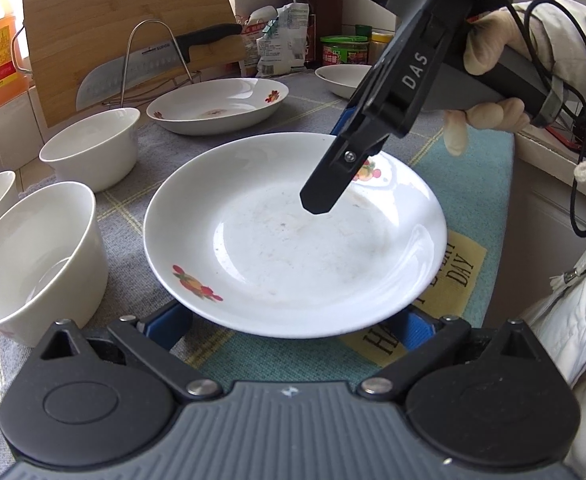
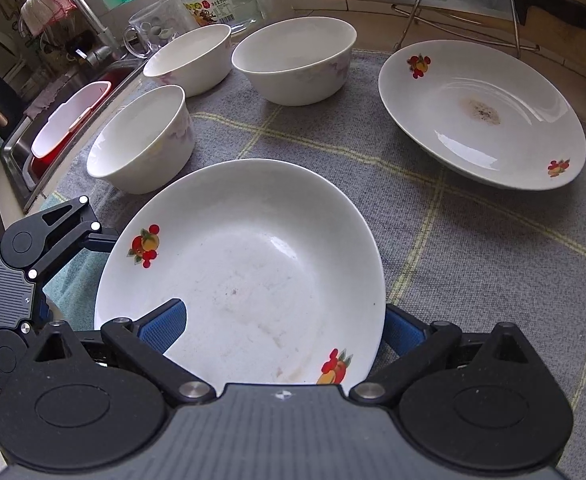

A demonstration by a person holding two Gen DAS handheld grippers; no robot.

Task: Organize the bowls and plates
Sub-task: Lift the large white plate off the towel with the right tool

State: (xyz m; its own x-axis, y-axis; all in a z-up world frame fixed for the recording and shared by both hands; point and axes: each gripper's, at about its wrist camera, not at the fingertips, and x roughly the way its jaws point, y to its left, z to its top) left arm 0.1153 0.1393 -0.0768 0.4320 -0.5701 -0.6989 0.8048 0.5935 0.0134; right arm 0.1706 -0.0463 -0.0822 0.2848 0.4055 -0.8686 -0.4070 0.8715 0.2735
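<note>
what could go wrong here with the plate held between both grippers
The fruit-pattern plate is pinched only at its rim by the right gripper; the left gripper sits under the near edge, grip unclear. The glossy plate could tilt and slip.

Three white bowls stand close beside it, so a swing that way may knock them.

The second plate has a burnt-looking stain; stacking would smear it.

Glossy glazed plate (image 1: pixel 293 240) — matt woven cloth (image 2: pixel 473 240)

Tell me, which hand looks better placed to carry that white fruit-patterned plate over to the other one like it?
Probably the right. The right gripper straddles the white fruit-patterned plate's rim, one finger above, one below. The left gripper has both fingers under the opposite edge. The matching plate lies ahead of the right gripper.
</note>
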